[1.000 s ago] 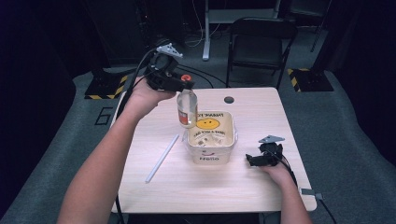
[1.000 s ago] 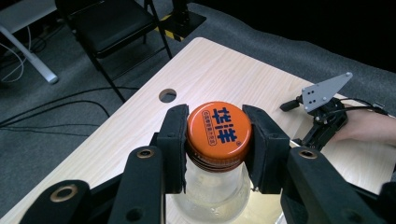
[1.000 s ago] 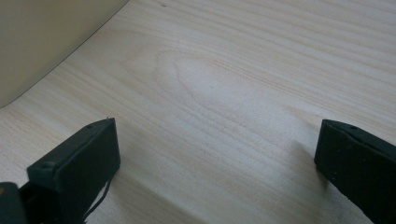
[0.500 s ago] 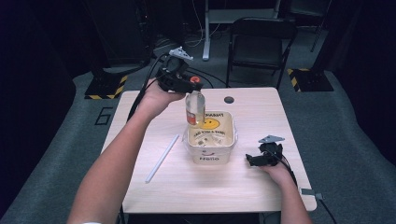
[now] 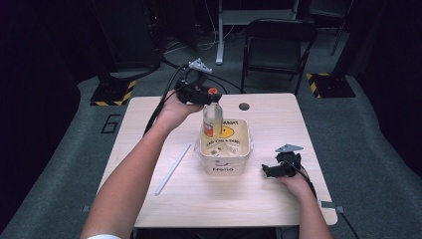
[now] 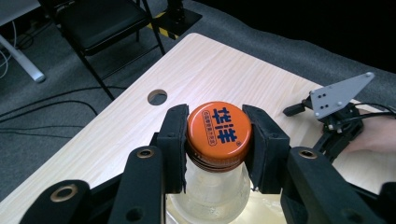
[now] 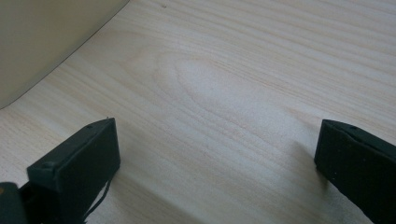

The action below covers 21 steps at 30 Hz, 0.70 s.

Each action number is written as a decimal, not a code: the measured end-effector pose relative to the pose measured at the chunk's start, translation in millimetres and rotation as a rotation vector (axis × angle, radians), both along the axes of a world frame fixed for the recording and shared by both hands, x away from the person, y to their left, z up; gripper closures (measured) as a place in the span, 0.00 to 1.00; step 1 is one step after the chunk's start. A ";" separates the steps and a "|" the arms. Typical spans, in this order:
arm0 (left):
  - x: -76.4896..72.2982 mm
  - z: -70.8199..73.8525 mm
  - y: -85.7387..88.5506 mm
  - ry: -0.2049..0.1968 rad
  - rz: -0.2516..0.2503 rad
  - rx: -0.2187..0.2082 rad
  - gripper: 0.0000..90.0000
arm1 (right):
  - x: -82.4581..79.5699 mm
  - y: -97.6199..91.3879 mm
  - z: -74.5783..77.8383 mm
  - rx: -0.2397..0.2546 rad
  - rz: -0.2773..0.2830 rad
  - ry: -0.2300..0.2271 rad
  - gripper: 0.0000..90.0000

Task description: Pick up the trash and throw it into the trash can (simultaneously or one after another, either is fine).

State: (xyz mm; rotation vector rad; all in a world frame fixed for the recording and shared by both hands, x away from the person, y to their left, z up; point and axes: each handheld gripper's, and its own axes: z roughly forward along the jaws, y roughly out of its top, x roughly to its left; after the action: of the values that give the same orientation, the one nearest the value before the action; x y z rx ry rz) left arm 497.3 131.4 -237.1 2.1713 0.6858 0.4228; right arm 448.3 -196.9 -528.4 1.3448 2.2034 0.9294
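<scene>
While it hangs upright by its orange cap [image 6: 218,129], the clear bottle [image 5: 212,118] points neck-up and base-down, its long axis vertical, its lower half already inside the rim of the white tub [image 5: 223,164] at the tub's far-left corner; the left gripper [image 5: 206,98] sits directly above it, both pads clamped on the cap from either side, so the move ahead looks like a straight drop into the tub; the right gripper [image 5: 271,171] rests on the table [image 5: 318,149] just right of the tub, jaws wide and holding nothing, clearly the farther of the 2; a white straw [image 5: 172,169] lies on the wood left of the tub, apart from both.
</scene>
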 end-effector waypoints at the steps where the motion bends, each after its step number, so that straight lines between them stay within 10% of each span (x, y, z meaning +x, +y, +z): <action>1: 0.5 -1.9 -0.3 -0.001 0.005 -0.005 0.70 | -0.1 -0.5 0.1 -0.003 0.007 0.002 0.00; 21: 11.3 -46.4 2.0 0.027 0.030 -0.026 0.70 | 0.1 -0.2 0.0 -0.002 0.005 0.002 0.00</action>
State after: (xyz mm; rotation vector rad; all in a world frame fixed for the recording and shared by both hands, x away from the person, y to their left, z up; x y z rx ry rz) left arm 508.6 133.3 -283.5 2.1483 0.7349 0.3991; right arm 448.4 -197.1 -528.4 1.3408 2.2090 0.9276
